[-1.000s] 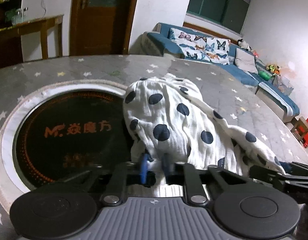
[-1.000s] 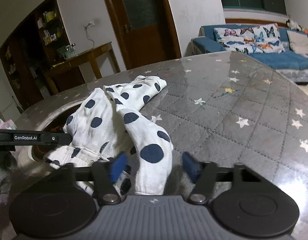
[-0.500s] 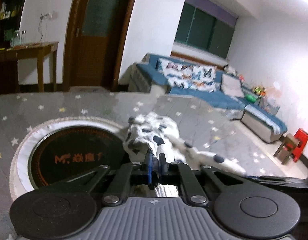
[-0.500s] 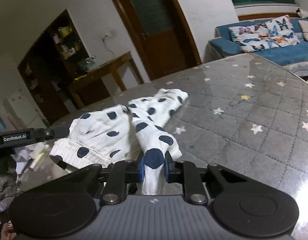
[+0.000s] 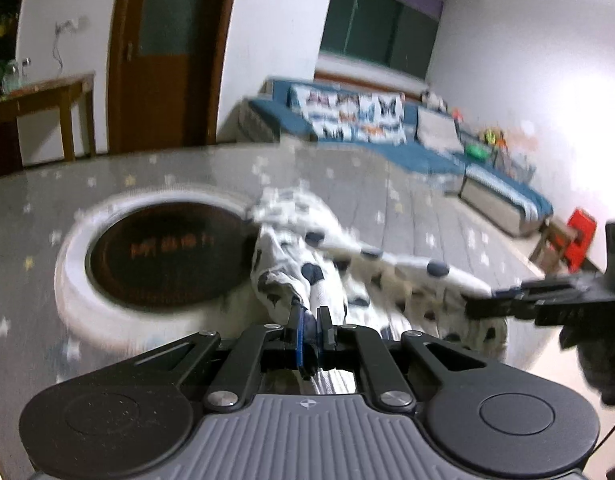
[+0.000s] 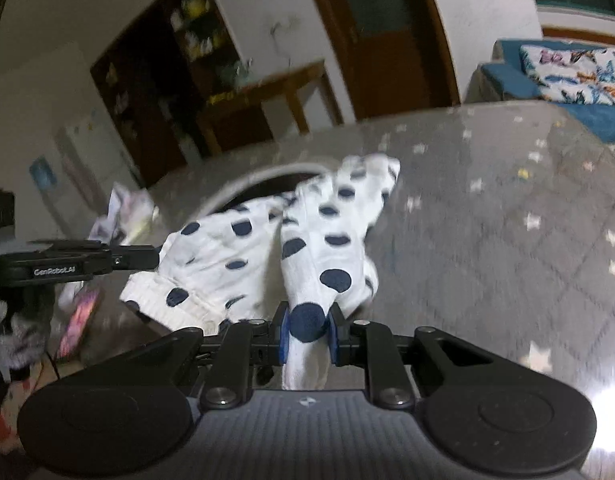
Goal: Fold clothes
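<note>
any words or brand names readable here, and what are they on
"GenRobot.AI": white lettering on the side of the left hand-held gripper, seen from the right wrist view.
Orange lettering on the dark round inset in the table: too blurred to read.
Nothing else legible.

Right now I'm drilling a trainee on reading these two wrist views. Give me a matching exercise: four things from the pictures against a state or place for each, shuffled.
Things:
1. left gripper
2. polka-dot garment
3. dark round inset
4. blue sofa

States or places:
A. set into the starred table top, with a white rim
B. beyond the table, against the far wall
C. jaws shut on a thin pinch of cloth
D. gripped at two points, its far end on the table

Pairs: 1-C, 2-D, 3-A, 4-B
</note>
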Demonstrator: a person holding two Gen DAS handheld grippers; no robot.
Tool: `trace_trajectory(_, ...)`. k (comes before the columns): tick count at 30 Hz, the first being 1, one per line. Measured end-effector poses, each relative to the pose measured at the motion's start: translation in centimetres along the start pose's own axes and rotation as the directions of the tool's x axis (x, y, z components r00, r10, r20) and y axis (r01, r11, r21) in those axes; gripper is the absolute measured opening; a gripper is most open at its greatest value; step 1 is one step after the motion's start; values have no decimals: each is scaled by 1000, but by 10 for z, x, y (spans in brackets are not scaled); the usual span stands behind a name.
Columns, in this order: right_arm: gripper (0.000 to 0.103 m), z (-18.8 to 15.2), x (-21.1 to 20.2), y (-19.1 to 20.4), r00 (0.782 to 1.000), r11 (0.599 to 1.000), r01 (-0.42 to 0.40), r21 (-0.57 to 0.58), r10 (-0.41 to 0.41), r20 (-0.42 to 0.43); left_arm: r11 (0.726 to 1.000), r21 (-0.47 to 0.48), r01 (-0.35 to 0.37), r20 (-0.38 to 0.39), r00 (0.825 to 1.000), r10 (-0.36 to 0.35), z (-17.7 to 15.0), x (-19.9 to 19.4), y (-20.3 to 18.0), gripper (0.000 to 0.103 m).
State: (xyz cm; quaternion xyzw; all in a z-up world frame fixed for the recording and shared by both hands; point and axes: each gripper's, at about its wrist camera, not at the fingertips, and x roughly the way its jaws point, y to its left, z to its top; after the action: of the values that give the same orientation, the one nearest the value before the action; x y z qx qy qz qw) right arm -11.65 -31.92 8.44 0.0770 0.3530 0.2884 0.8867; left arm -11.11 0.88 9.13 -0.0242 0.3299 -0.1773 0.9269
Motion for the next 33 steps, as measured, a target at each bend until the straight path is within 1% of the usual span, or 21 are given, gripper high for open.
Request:
trace_trajectory(3,21,-1,-3,6,1000,999,15,-30,-16,-21,1000,19,-6,-51,999,7,-13,2,-1,7)
trace_trajectory(4,21,-1,-4,8,999,999,21,-40,-22,-24,1000,26,-7,-68,998,9,-17,3,-1,9)
trace_trajectory(5,23,4,-6,11,1000,998,24,-53,-25,-18,999,32,-10,-76,997,13,-20,3,-1,10)
trace_trajectory(8,27,21,-5,19,999,994,36,-102,-35,8,999,34,-21,-28,999,22,-11,-7,0,10)
trace_trajectory(10,29,34,-4,26,999,990,40,-133,-37,26,999,40,-33,23,999,32,-3,-16,-1,10)
trace_trajectory(11,32,41,1,28,999,988,42,-149,-38,31,999,41,-35,47,998,33,1,-19,-1,11)
trace_trajectory(12,35,48,8,30,999,986,43,-163,-38,34,999,41,-28,62,998,25,5,-19,-1,11)
trace_trajectory(15,35,69,34,38,999,978,42,-205,-36,33,999,43,-10,72,997,7,10,-8,-3,11)
trace_trajectory(20,37,100,87,53,999,961,53,-271,-52,10,999,20,36,10,999,-36,11,40,-2,11)
trace_trajectory(23,43,116,121,61,998,953,57,-298,-64,-12,999,1,47,-29,998,-47,6,64,0,11)
trace_trajectory(25,44,121,141,65,996,946,70,-316,-82,-26,998,-18,60,-50,997,-61,2,74,3,11)
trace_trajectory(26,47,123,154,67,995,941,74,-330,-93,-42,998,-26,65,-60,996,-67,0,78,4,12)
trace_trajectory(27,51,125,168,70,993,936,77,-344,-104,-58,997,-33,68,-69,995,-70,-2,81,5,14)
trace_trajectory(28,53,125,179,71,990,929,87,-359,-121,-72,997,-38,70,-77,994,-72,-4,84,6,20)
trace_trajectory(29,53,125,190,71,987,922,95,-375,-136,-87,997,-41,70,-84,994,-74,-6,86,6,23)
trace_trajectory(31,53,123,209,73,981,911,99,-400,-158,-117,996,-45,74,-91,993,-78,-9,87,6,35)
trace_trajectory(33,55,122,222,75,975,896,110,-431,-182,-130,996,-48,80,-96,992,-84,-12,89,5,39)
